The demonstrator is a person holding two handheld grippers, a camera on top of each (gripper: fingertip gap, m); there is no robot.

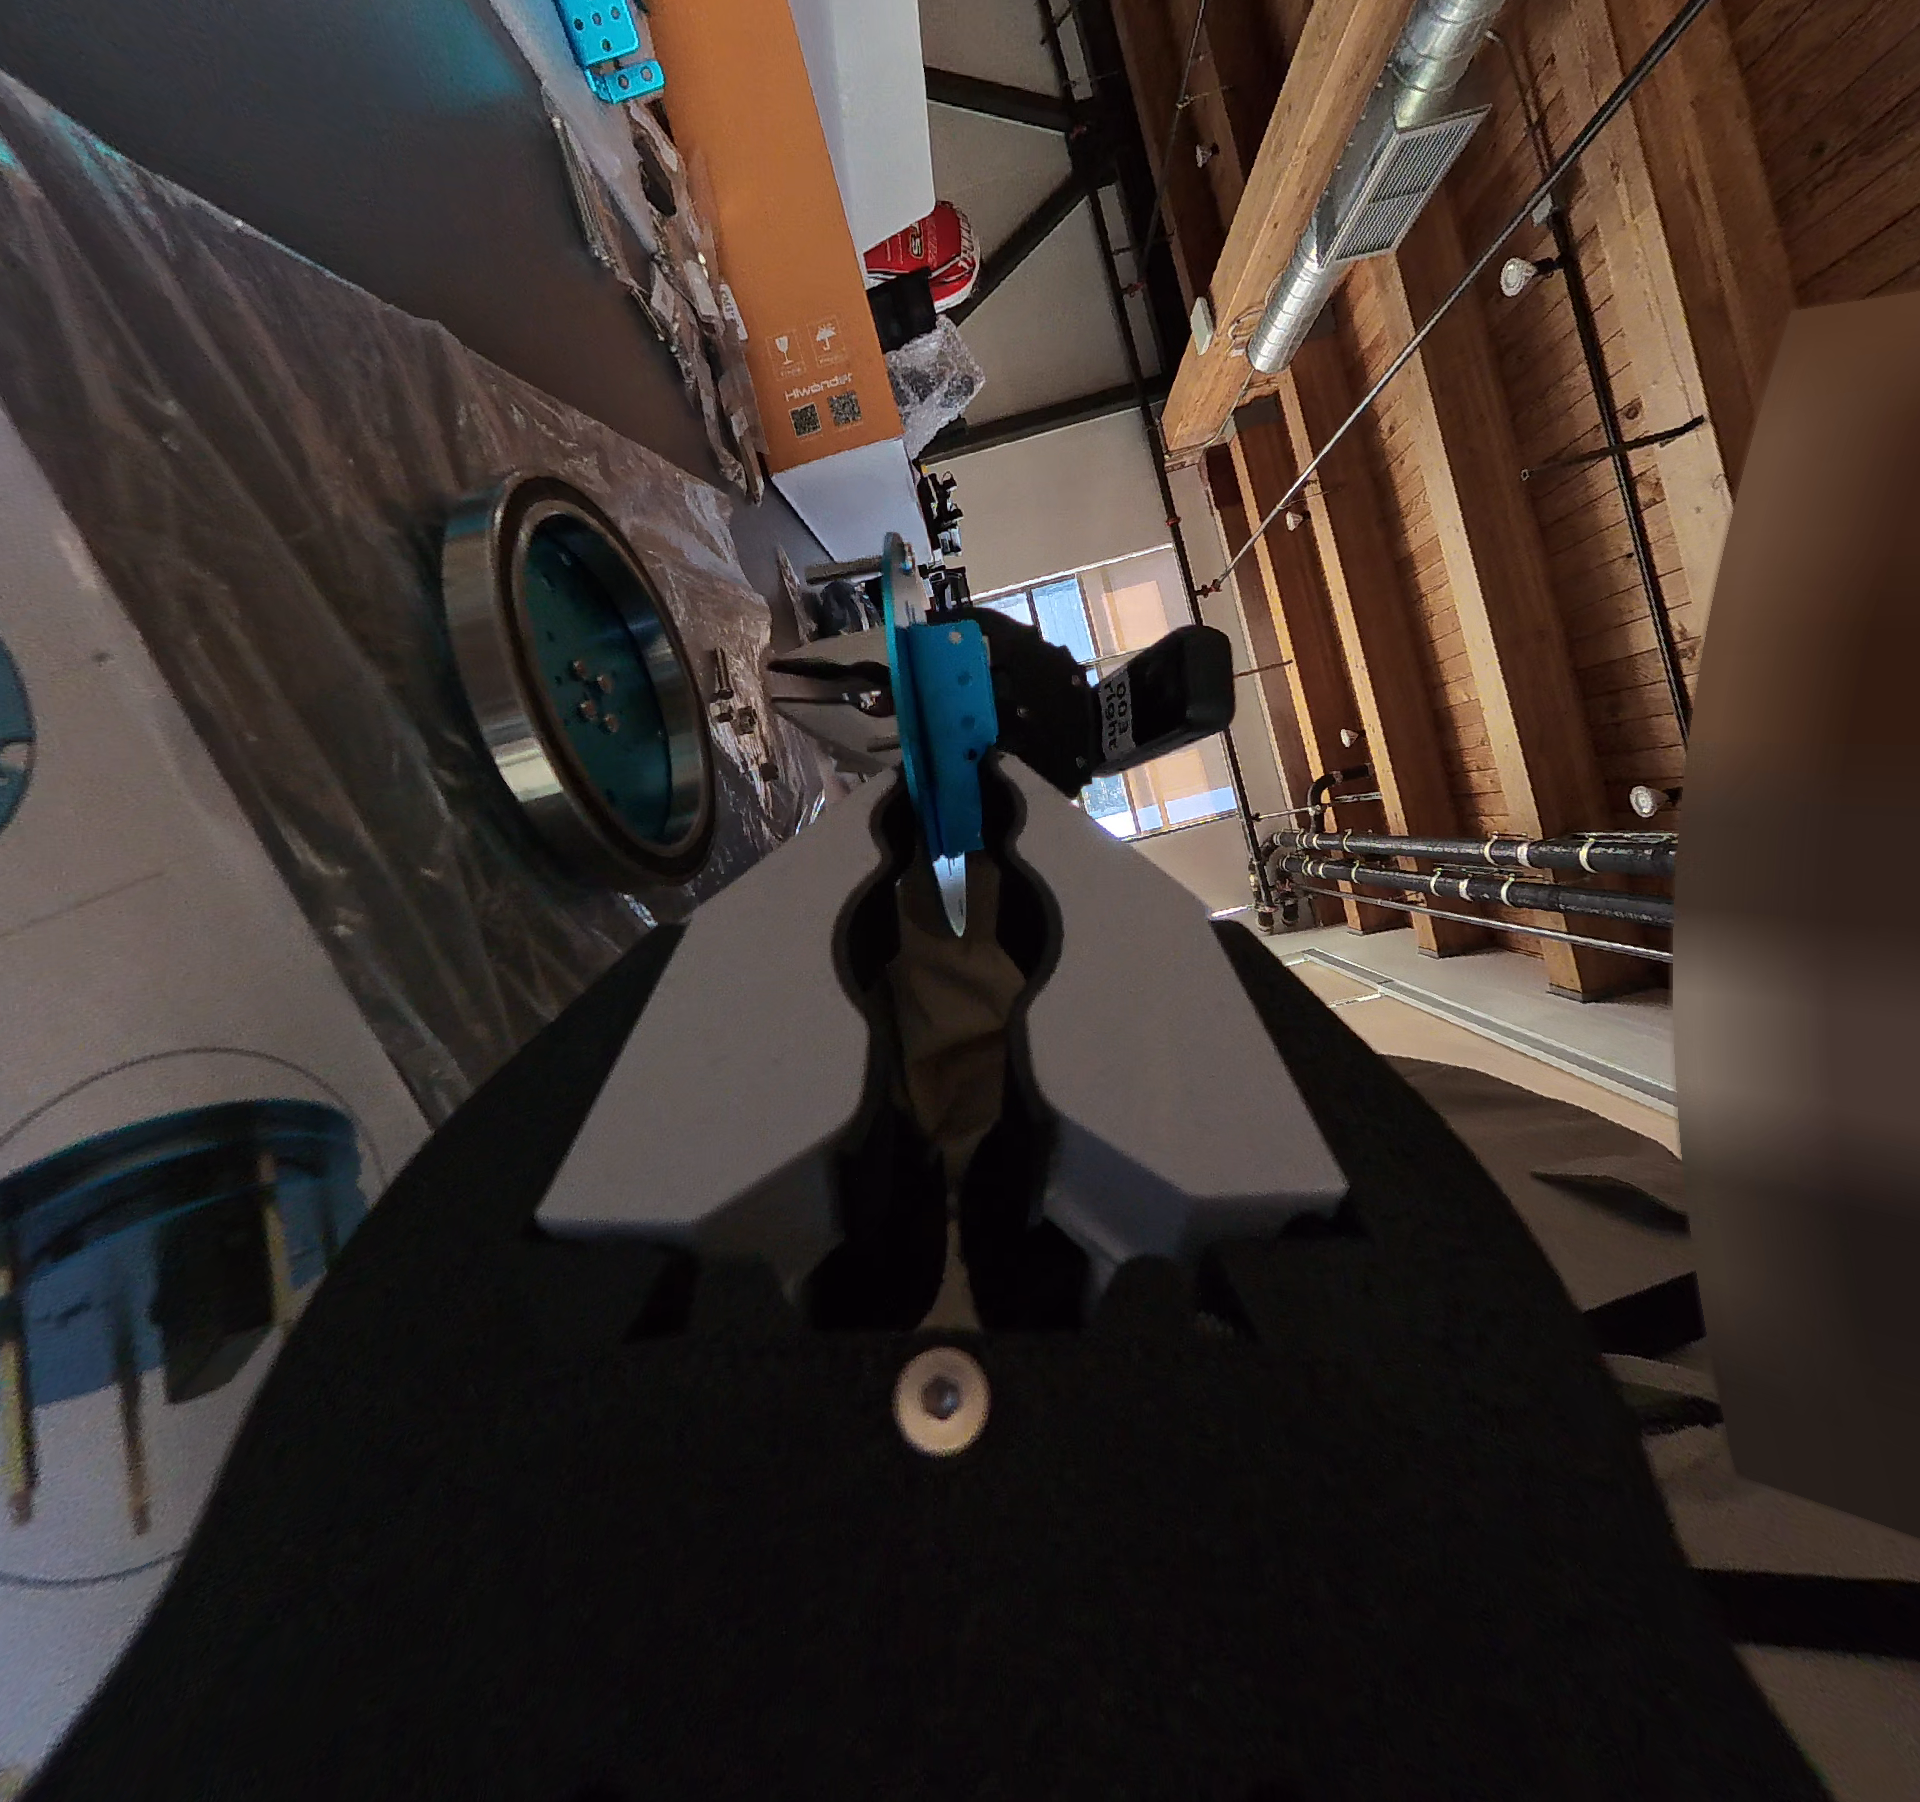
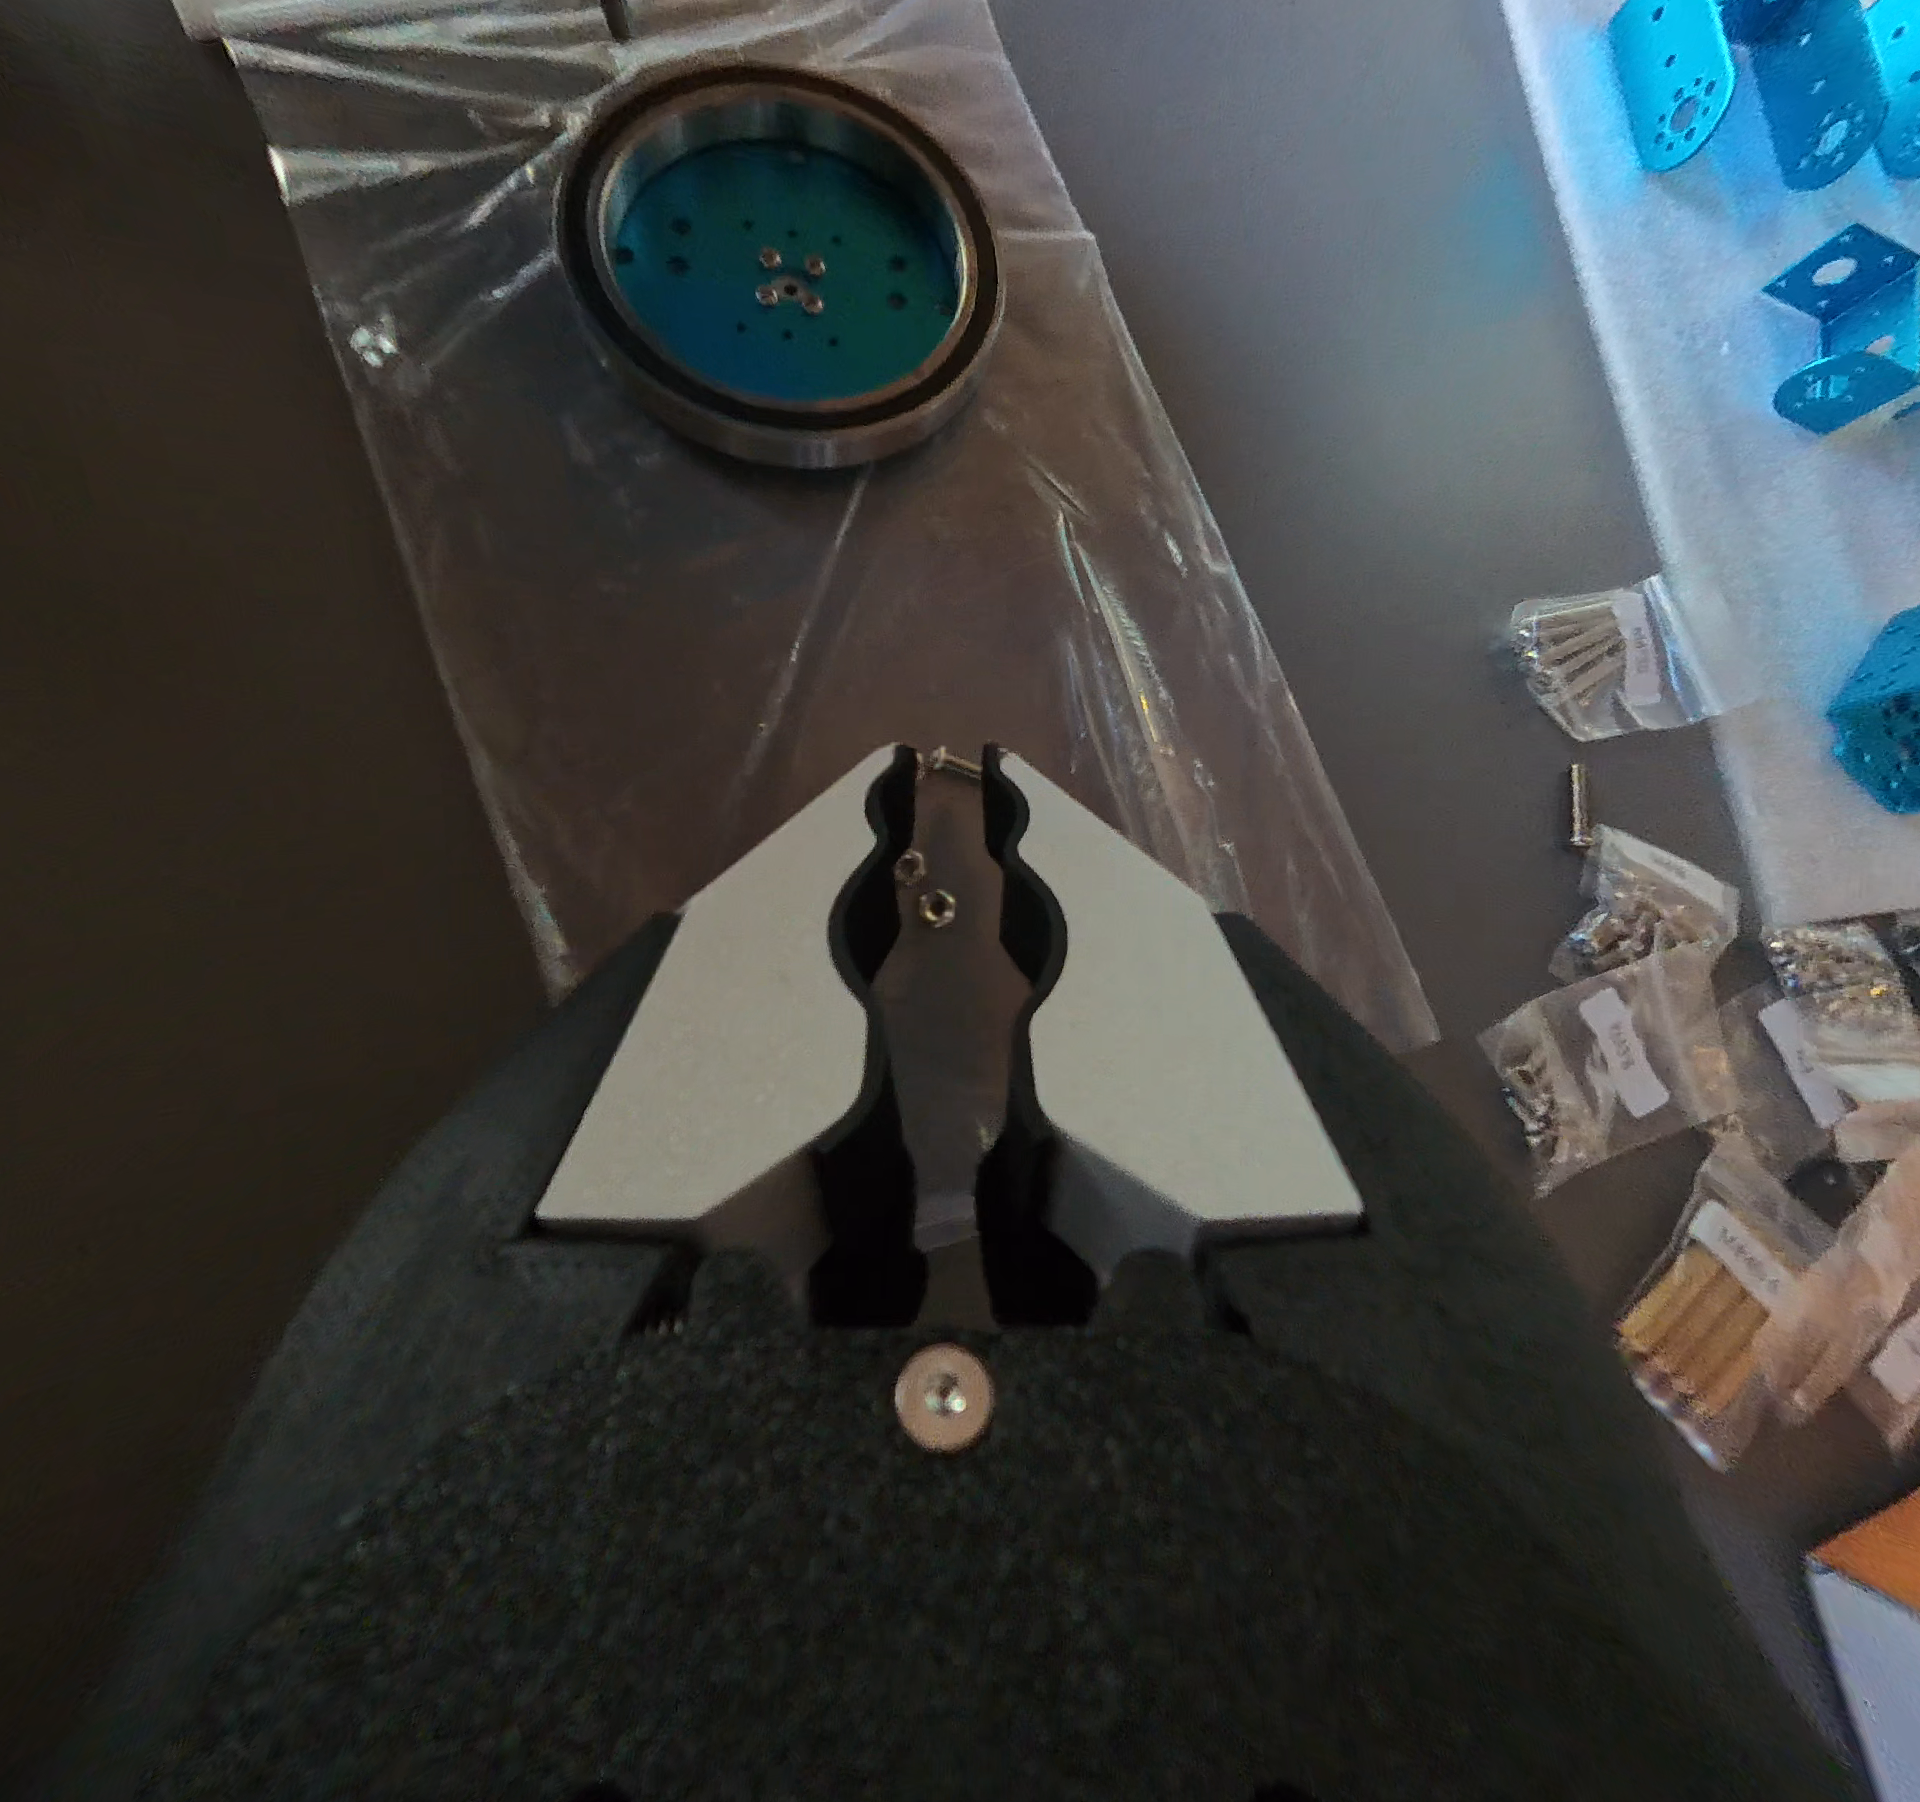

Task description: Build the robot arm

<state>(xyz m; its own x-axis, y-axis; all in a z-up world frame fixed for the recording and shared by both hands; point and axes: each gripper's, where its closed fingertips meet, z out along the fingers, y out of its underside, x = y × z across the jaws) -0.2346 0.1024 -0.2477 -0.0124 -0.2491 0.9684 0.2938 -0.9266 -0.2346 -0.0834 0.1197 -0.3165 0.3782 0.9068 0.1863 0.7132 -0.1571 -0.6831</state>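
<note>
The left hand-held gripper (image 1: 951, 822) is clamping a blue bracket assembly (image 1: 940, 713) upright off the desk (image 2: 208, 505), while the right hand-held gripper (image 2: 954, 765) is pinching a small screw (image 2: 952, 766) crosswise above the plastic sheet (image 2: 727, 609), near the steel ring (image 2: 779, 261).

right tongs (image 2: 954, 765): tips nipped on a small screw (image 2: 952, 766), over clear plastic sheet (image 2: 727, 609) | two nuts (image 2: 925, 888) lying between its fingers | ahead: steel ring with blue disc (image 2: 777, 266) | right side: blue brackets (image 2: 1745, 69), bagged hardware (image 2: 1600, 661) on dark worktop (image 2: 208, 609)
</note>
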